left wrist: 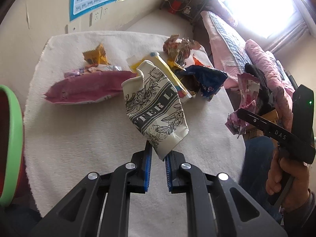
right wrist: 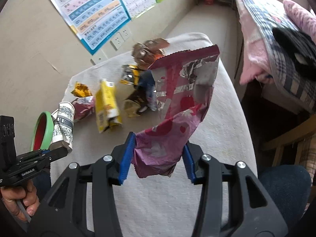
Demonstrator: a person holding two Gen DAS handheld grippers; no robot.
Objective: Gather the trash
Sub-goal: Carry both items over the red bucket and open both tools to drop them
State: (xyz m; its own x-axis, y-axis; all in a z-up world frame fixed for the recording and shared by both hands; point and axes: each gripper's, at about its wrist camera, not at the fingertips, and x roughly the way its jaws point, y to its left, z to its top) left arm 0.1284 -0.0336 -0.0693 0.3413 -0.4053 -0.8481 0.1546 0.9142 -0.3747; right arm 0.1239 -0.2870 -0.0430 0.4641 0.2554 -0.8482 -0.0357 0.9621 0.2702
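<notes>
1. With both of my tools loaded, I judge the collecting to be at an early-to-middle stage: two pieces are lifted, none visibly binned, and I cannot see into the bin.
2. Nearest in the left wrist view, my left gripper (left wrist: pixel 158 156) is pinched almost closed on the bottom edge of a crushed paper cup (left wrist: pixel 156 106), white with black floral print, which stands up clear of the white cloth (left wrist: pixel 79 138) at frame centre.
3. Nearest in the right wrist view, my right gripper (right wrist: pixel 157 158) is partly closed, its blue pads pressing on the lower end of a purple snack bag (right wrist: pixel 177 108), which rises toward the upper right of that frame, off the cloth.
4. At the left edge of the left view sits the green-rimmed bin (left wrist: pixel 11 138), red inside, just beside the cloth; I judge that both held pieces go there.
5. Farther up, trash is left on the cloth: a pink bag (left wrist: pixel 86 88) at centre left, a yellow carton (left wrist: pixel 169 69) behind the cup, a dark blue wrapper (left wrist: pixel 205 81) to its right, an orange wrapper (left wrist: pixel 96 56) and a crumpled brown wrapper (left wrist: pixel 177 45) toward the top.
6. So most of the pile is, in my judgement, not yet collected.
</notes>
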